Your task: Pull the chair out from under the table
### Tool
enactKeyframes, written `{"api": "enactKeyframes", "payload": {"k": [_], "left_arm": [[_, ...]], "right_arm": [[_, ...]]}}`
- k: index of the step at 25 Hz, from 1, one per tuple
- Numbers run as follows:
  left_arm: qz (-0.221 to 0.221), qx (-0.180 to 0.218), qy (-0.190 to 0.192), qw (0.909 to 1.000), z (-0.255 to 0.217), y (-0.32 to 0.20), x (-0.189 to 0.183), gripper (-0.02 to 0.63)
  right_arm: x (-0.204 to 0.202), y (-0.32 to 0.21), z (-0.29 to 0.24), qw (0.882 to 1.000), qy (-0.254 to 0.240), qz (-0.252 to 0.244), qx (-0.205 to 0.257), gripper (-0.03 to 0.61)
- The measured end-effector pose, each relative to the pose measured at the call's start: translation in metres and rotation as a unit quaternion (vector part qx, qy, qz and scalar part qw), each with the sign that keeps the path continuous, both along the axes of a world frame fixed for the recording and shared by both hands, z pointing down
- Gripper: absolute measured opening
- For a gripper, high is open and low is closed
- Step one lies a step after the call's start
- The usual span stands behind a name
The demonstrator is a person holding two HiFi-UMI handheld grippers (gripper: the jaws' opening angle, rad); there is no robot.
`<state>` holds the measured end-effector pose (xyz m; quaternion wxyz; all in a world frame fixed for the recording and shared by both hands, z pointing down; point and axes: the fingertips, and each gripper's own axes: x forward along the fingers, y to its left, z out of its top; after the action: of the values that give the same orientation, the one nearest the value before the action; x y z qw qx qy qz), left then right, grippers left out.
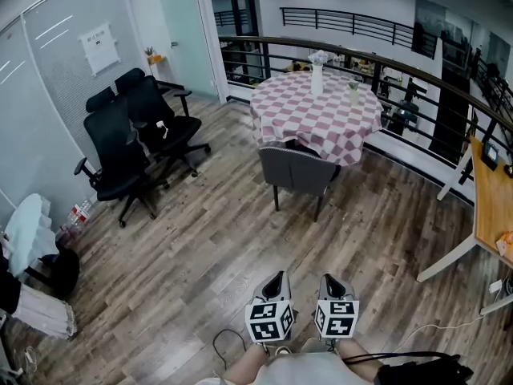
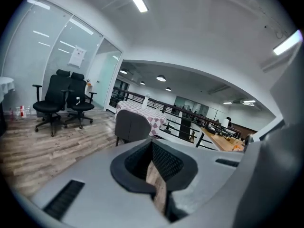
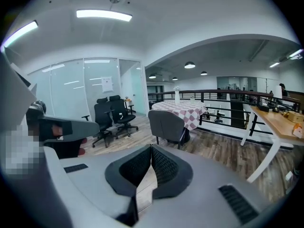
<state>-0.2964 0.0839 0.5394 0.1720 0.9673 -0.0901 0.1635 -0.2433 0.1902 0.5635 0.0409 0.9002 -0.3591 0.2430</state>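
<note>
1. The grey chair (image 1: 296, 171) is tucked in at the near edge of the round counter (image 1: 317, 123). Its back is turned toward the person, and it is well apart from both grippers across the wooden floor (image 1: 200, 255).
2. The left gripper (image 1: 276, 279) and the right gripper (image 1: 330, 281) are held side by side low in the head view. The jaws of each are seen pressed together at the tips, with nothing between them.
3. The step in hand is judged to be the approach, since the chair is not yet touched. The jaws should be opened before the backrest is reached. Its top rim is best taken with one gripper toward each side, so that the chair is not swung round.
4. The pull is best made low, slow and straight back over the floor, so that the legs are not caught in the hanging checked cloth and the counter is not shaken.
5. A white vase (image 1: 317, 79) is seen upright near the middle of the counter, with something pale at its mouth that cannot be identified. A small glass-like vessel (image 1: 353, 93) is set near it, and its contents cannot be made out.
</note>
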Motion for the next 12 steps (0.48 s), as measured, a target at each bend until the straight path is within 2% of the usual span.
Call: {"api": "enactKeyframes", "payload": {"k": [7, 12], "left_arm": [[0.006, -0.009, -0.014, 0.9998, 0.014, -0.002, 0.024, 0.003], [0.001, -0.01, -0.014, 0.9999, 0.017, -0.007, 0.059, 0.003]], "right_arm": [[0.027, 0.013, 0.013, 0.999, -0.008, 0.031, -0.011, 0.018], [0.064, 0.005, 0.019, 1.0, -0.01, 0.018, -0.021, 0.018]]}}
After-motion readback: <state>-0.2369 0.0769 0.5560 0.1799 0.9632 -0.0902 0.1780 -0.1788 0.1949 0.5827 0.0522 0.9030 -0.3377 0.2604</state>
